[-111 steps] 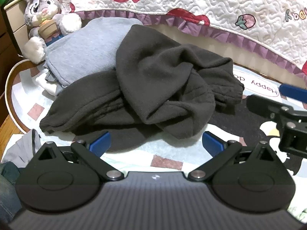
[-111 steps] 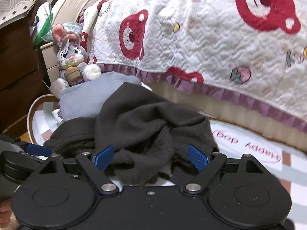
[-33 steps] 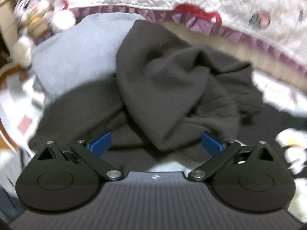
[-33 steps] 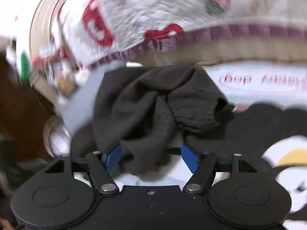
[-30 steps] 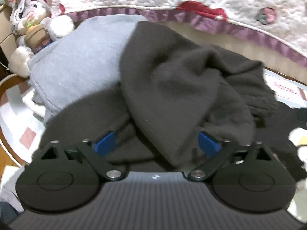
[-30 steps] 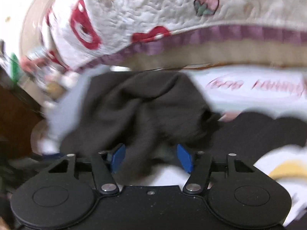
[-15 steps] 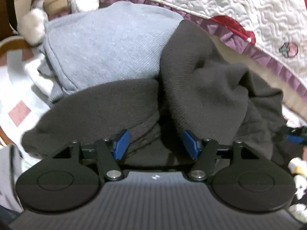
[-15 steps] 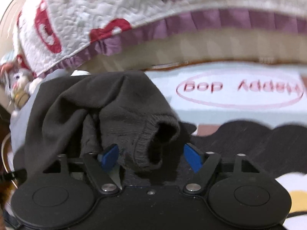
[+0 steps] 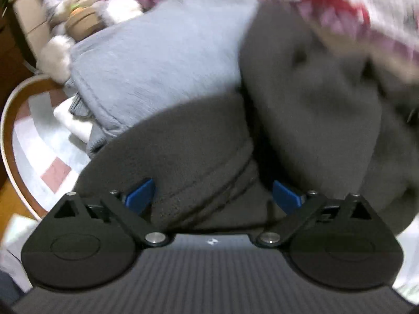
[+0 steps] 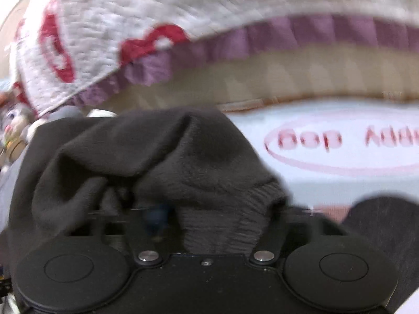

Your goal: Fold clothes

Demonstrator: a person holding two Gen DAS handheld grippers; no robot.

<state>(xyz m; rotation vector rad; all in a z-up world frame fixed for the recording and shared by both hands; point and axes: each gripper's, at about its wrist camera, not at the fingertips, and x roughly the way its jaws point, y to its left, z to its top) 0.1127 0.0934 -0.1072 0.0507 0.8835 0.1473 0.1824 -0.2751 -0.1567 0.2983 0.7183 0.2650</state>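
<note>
The dark top (image 9: pixel 301 110) is heaped on the rug (image 9: pixel 42 141) near its left edge, partly over a grey garment (image 9: pixel 162 60). Its ribbed hem lies between the parted fingers of the left claw (image 9: pixel 213 196). The right claw (image 10: pixel 209 217) is buried under a ribbed cuff (image 10: pixel 230 214); its state cannot be told. The fleece is judged soft, limp and light, best gripped at hem and cuff.

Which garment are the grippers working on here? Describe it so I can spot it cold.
Start at the white quilted bedspread with red bears. On the mat below it lies a folded light grey sweatshirt; the target is the crumpled dark charcoal fleece garment overlapping it, unfolded and far darker, with a ribbed cuff.
</note>
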